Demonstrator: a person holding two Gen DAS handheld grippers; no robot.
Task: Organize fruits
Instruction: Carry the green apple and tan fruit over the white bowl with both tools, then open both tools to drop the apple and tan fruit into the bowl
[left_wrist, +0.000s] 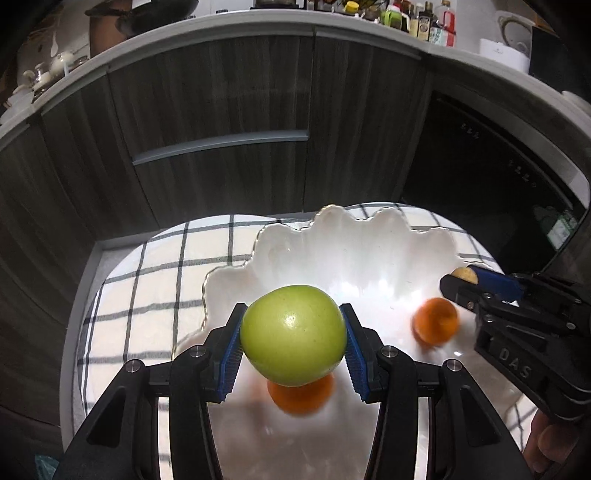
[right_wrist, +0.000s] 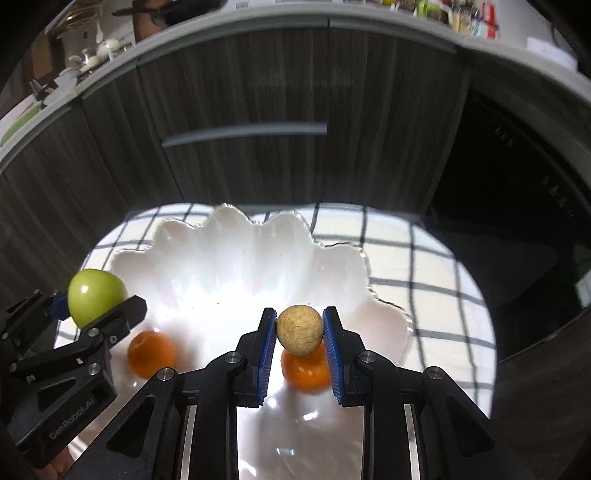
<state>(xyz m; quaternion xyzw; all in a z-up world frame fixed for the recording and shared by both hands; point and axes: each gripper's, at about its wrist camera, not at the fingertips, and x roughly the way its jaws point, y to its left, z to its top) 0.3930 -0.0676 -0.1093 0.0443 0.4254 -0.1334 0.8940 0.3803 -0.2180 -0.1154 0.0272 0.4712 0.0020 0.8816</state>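
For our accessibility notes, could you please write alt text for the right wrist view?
The right gripper holds a small tan round fruit over a white scalloped bowl containing two oranges. At left, the left gripper holds a green apple at the bowl's edge.

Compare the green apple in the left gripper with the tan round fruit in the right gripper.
Colour: the green apple is smooth, glossy green; the tan fruit is matte, speckled beige.
Size: in their grippers, the apple spreads the jaws much wider than the tan fruit does.
Holder: the left gripper clamps the apple; the right gripper clamps the tan fruit.
Shared: both are roundish, held above the white scalloped bowl, each over an orange.
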